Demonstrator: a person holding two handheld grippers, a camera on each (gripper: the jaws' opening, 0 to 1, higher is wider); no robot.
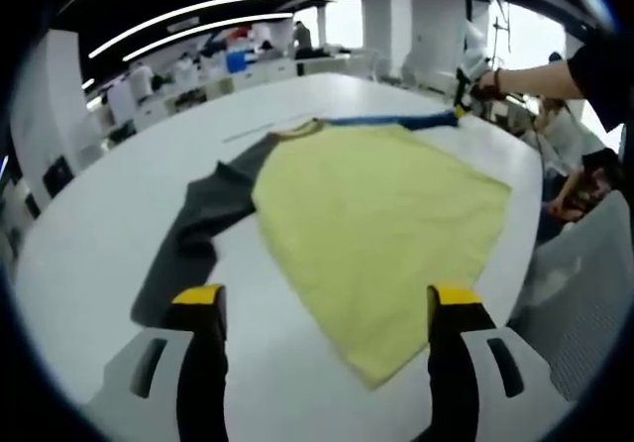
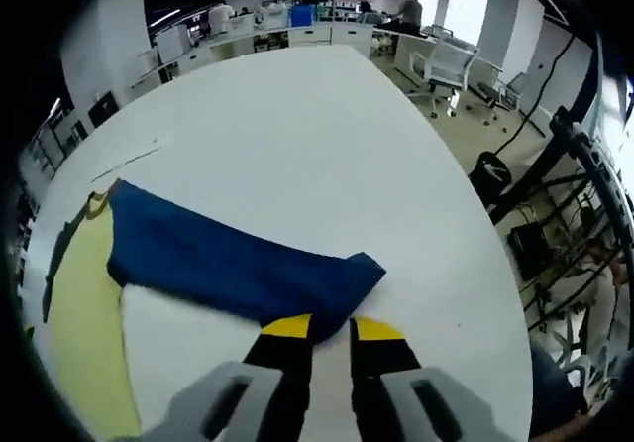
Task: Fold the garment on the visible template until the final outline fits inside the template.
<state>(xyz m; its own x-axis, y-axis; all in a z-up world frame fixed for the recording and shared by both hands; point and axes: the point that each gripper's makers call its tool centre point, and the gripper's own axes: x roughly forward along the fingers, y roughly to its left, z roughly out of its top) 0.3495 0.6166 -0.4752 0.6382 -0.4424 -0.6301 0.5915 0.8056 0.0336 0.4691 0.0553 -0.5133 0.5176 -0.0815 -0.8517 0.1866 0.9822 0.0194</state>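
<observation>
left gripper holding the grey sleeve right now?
No: the left gripper is open above the table, with the grey sleeve lying flat beyond its jaws.

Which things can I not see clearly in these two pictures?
- Template: not to be made out in either view; the shirt body covers much of the table.
- Blue sleeve end: right gripper view, hidden by the right gripper fingers, so contact is unsure.
- Grey sleeve cuff: left gripper view, hidden behind the left gripper finger.

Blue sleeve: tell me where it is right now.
In the right gripper view the blue sleeve lies on the white table, stretching from the yellow body to the right gripper, whose nearly closed jaws pinch its cuff.
</observation>
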